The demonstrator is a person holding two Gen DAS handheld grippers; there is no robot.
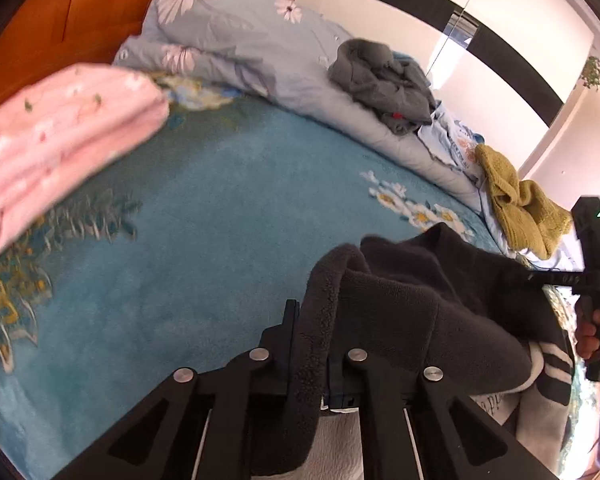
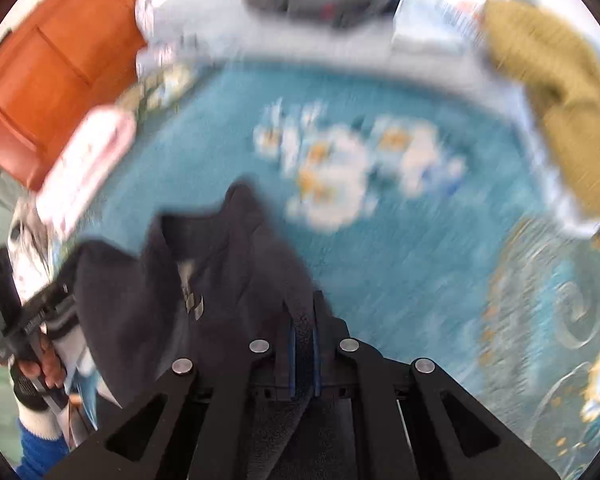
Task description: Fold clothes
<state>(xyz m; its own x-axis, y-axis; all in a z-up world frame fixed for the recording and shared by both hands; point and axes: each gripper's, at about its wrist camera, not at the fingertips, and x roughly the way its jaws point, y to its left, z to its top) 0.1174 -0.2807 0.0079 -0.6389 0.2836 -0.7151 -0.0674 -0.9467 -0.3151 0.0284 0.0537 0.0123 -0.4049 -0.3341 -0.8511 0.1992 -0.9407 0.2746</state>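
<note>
Two wrist views over a bed spread with a teal floral blanket. Left gripper clamped on a fold of a dark grey fleece garment, the cloth pinched between its fingers and hanging below. Right gripper likewise closed on another edge of the same fleece garment, thick pile caught between blue-edged fingers. Garment held up above the blanket between the two tools, its striped cuff visible at lower right of the left view. Each view showed the other gripper at its edge, held in a bare hand. Folded pink floral bedding lay at far left beside a wooden headboard. Rumpled pale blue daisy-print duvet along the far side, with a crumpled grey garment on top. Mustard knitted garment near the right edge. Right view heavily blurred.
</note>
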